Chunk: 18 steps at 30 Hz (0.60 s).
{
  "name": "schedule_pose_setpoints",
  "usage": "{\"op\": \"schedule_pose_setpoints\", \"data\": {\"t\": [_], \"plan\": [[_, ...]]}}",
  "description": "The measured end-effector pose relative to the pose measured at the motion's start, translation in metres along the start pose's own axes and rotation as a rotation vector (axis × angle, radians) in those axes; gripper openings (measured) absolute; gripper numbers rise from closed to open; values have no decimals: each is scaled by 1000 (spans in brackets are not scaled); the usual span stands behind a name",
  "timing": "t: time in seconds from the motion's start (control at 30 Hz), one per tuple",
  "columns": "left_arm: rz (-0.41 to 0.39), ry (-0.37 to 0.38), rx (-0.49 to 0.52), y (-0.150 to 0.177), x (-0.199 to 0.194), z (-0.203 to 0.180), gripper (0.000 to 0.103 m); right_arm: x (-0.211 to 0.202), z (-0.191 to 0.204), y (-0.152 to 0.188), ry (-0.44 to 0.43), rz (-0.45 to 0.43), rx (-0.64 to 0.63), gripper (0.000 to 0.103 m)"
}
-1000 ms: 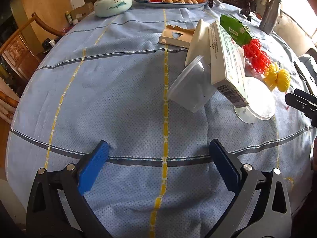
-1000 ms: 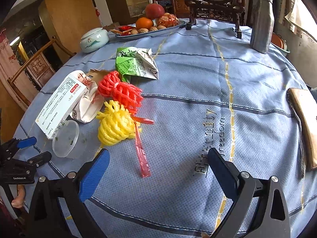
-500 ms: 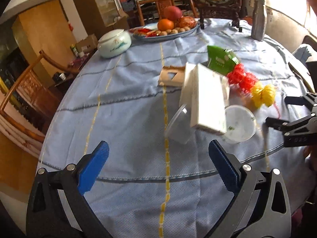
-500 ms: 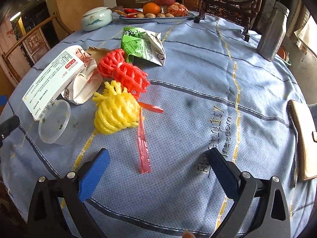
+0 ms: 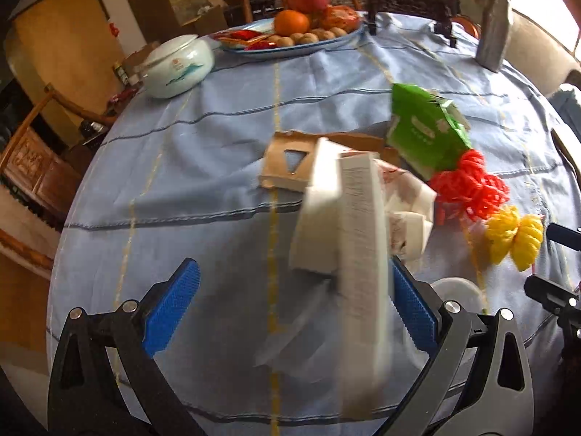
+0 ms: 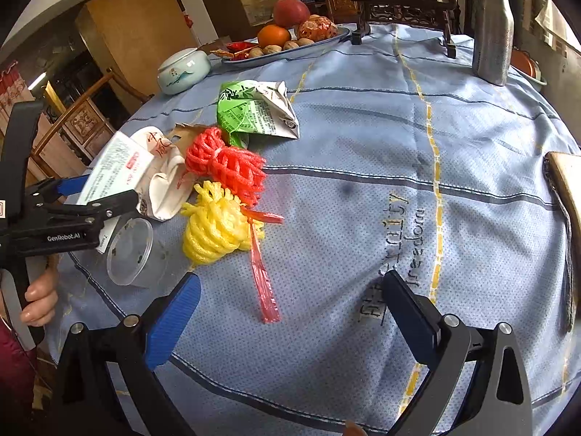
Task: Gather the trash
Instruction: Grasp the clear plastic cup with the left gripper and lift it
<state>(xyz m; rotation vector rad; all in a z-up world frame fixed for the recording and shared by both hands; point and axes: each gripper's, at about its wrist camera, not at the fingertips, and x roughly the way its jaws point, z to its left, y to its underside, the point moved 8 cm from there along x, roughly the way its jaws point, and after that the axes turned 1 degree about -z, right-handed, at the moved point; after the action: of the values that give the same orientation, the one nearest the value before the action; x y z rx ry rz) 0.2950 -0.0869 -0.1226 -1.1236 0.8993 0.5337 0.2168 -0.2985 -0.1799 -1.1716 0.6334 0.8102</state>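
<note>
Trash lies in a heap on the blue tablecloth (image 6: 363, 145): a white carton box (image 5: 359, 225), a clear plastic cup (image 6: 130, 250), a crumpled white wrapper (image 6: 163, 185), a brown cardboard piece (image 5: 287, 160), a green packet (image 6: 250, 112), red foam net (image 6: 225, 163), yellow foam net (image 6: 214, 225) and a red plastic strip (image 6: 261, 279). My left gripper (image 5: 290, 305) is open, its jaws either side of the box's near end. It also shows in the right wrist view (image 6: 90, 196). My right gripper (image 6: 290, 309) is open and empty above the cloth, near the red strip.
A fruit platter (image 5: 290, 32), a lidded ceramic bowl (image 5: 178, 65), a metal flask (image 6: 494, 25) and a dark wooden stand (image 6: 399, 0) sit at the far side. A brown wallet (image 6: 566, 189) lies at the right edge. Wooden chairs (image 5: 32, 167) stand left of the table.
My left gripper has moved forward to the trash heap, so the white box now sits between its open jaws. My right gripper has shifted only slightly.
</note>
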Motion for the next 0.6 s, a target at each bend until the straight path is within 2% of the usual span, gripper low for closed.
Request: {"op": "schedule_pose_setpoints", "data": {"t": [0.2, 0.3, 0.47, 0.53, 0.6], "plan": [[-62, -43, -194, 33, -43, 83, 97, 1, 2, 1, 26, 4, -19, 99], [-91, -29, -256, 50, -59, 99, 97, 1, 3, 2, 29, 4, -22, 99], [-141, 57, -359, 78, -80, 96, 97, 2, 2, 1, 26, 2, -17, 99], [-160, 100, -354, 83, -86, 81, 97, 2, 2, 1, 30, 2, -19, 99], [-162, 138, -302, 88, -90, 64, 97, 2, 2, 1, 30, 2, -19, 99]]}}
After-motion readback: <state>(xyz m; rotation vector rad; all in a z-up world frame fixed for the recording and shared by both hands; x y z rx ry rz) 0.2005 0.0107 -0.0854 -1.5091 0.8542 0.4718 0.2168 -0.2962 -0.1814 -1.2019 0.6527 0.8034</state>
